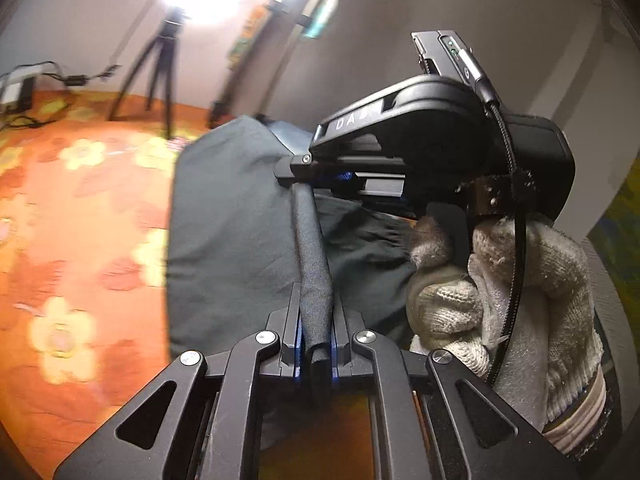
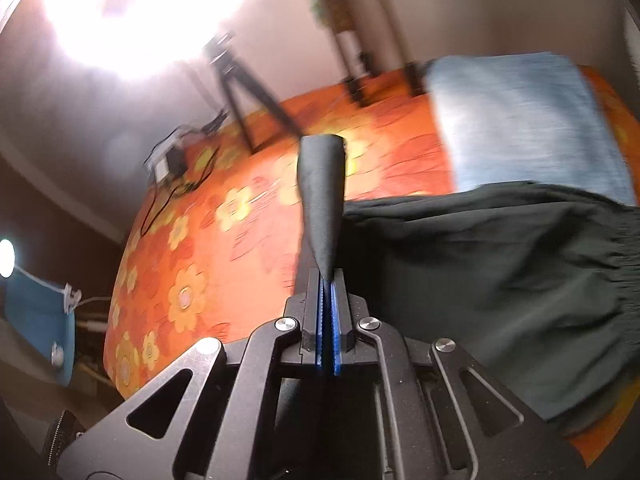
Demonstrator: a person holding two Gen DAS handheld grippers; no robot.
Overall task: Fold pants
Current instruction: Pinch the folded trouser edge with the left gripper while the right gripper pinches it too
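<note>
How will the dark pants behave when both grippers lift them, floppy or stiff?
Likely floppy: the dark pants sag in soft folds below the shut right gripper. Probably light, since a narrow pinch in the left gripper bunches the cloth into a thin roll. The gathered waistband may stretch rather than hold a straight edge.

A cream knit glove [image 1: 516,296] with a striped cuff is covering the hand behind the black, silver-screwed, blue-padded right gripper [image 1: 296,178].

Both tongs are clamped tight, the left tongs [image 1: 316,320] beside the gloved right hand [image 1: 500,300] gripping the right tongs [image 2: 329,292].
</note>
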